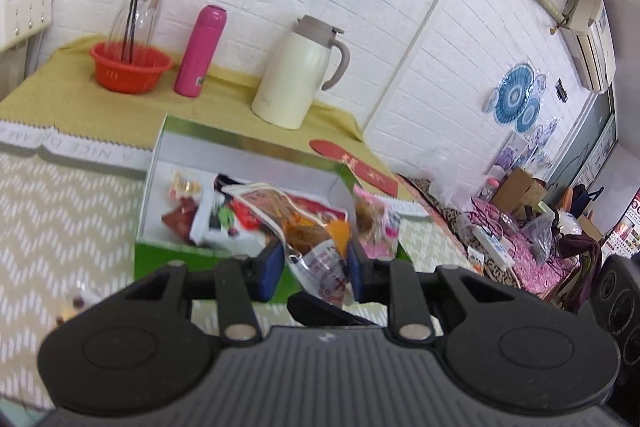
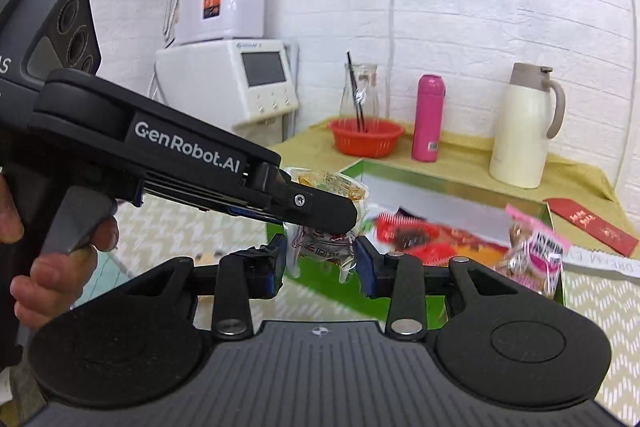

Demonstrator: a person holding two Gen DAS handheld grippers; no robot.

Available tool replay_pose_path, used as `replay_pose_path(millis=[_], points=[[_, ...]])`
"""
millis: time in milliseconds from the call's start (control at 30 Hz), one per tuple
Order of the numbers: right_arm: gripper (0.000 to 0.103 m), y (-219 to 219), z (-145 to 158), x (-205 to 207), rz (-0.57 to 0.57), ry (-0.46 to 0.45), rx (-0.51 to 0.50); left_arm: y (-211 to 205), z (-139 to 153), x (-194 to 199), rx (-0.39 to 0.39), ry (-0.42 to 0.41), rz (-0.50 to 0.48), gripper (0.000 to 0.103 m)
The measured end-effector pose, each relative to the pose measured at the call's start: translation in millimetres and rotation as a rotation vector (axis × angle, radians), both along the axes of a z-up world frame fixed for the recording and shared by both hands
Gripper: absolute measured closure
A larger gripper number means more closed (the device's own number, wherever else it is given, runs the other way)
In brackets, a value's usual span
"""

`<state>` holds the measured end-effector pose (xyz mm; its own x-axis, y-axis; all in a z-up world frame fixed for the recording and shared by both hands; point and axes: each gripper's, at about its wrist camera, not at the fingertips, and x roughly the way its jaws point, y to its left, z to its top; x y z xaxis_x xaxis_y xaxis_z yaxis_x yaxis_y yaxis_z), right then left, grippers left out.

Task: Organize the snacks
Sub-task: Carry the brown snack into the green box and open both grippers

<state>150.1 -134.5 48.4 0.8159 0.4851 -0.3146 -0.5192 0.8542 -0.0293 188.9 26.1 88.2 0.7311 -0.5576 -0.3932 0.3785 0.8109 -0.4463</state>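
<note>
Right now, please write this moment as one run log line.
left gripper: shut on snack packet | right gripper: around snack packet, grip unclear | green box: open, more snacks inside

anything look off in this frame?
One pink snack pack hangs over the green box's right rim, half out. The snacks inside lie in a loose heap. Nothing spilled or damaged.

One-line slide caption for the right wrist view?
Left tongs grip a clear snack packet between the right tongs' pads, beside the green box.
</note>
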Motion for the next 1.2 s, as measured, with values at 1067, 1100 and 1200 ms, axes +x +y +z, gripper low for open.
replay_pose_path(millis=[1067,1100,1200], points=[[0.0,28,-27,66,-0.048,0.04,0.017,17,-8,61,0.165,-0.049,0.18,0.013],[0.0,28,-27,64,-0.049,0.039,0.017,17,-8,60,0.158,-0.043,0.178,0.013],[0.0,26,-22,60,-0.048,0.025,0.023,17,-5,54,0.156,-0.043,0.172,0.013]])
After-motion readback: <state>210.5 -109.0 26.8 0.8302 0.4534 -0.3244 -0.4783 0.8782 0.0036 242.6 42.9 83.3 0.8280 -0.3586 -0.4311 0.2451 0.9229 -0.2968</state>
